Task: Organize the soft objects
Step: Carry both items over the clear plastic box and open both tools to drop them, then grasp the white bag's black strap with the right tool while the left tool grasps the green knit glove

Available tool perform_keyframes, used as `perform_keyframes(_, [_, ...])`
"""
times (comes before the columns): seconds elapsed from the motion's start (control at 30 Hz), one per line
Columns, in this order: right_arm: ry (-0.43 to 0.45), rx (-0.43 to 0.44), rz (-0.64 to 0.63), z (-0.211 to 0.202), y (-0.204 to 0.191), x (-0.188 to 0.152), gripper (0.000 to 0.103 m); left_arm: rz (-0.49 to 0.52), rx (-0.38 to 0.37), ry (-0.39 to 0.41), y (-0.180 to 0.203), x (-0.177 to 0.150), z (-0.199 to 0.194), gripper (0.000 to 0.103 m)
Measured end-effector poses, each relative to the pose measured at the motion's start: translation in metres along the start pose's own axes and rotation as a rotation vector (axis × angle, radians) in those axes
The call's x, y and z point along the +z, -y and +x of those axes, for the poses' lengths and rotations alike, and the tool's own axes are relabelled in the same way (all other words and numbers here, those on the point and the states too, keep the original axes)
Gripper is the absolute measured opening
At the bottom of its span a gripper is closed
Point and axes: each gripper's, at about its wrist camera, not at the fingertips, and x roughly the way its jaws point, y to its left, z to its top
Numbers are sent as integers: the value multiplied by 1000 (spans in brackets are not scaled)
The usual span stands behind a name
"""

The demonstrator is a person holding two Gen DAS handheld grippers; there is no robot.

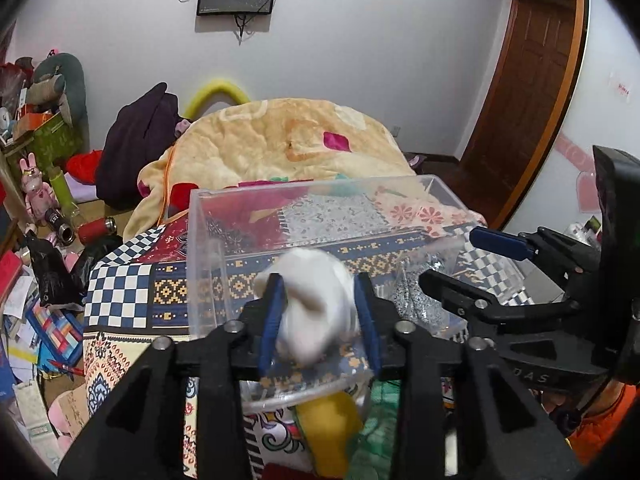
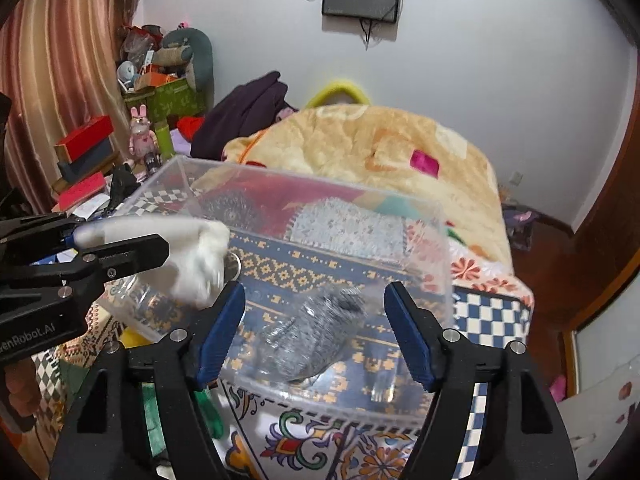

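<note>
A clear plastic box [image 1: 208, 240] stands on the patterned bedspread; it also shows in the right wrist view [image 2: 440, 240]. My left gripper [image 1: 320, 316] is shut on a white soft roll [image 1: 316, 304] and holds it over the box's near left part; the roll [image 2: 200, 256] shows blurred in the right wrist view. A grey speckled soft item [image 2: 316, 328] lies inside the box, also in the left wrist view [image 1: 416, 300]. My right gripper [image 2: 316, 328] is open and empty, just before the box's near wall, with the grey item between its fingers in view.
A yellow soft item [image 1: 332, 432] and a green cloth [image 1: 380, 428] lie on the bed under my left gripper. A yellow blanket [image 2: 360, 144] is heaped behind the box. Cluttered boxes and toys [image 2: 160, 92] stand at the left. A wooden door [image 1: 532, 80] is at the right.
</note>
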Motion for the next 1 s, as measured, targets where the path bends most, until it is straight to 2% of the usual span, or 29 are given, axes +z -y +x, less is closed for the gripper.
perform_keyframes(0.1, [31, -17, -16, -15, 0, 1, 71, -2, -6, 33, 0, 2, -16, 47])
perform_keyframes(0.23, [101, -22, -15, -43, 3, -2, 78, 17, 11, 106, 5, 1, -46, 55])
perform_keyframes(0.33, [144, 1, 10, -61, 7, -4, 78, 45, 29, 148, 9, -4, -67, 57])
perform_keyframes(0.57, [209, 35, 52, -93, 10, -20, 78, 76, 23, 163, 13, -26, -94, 58])
perform_keyframes(0.73, [188, 33, 62, -94, 9, -41, 79, 74, 10, 133, 17, -45, -96, 59])
perform_keyframes(1.0, [86, 54, 129, -79, 12, -87, 79, 52, 5, 67, 22, -82, -85, 59])
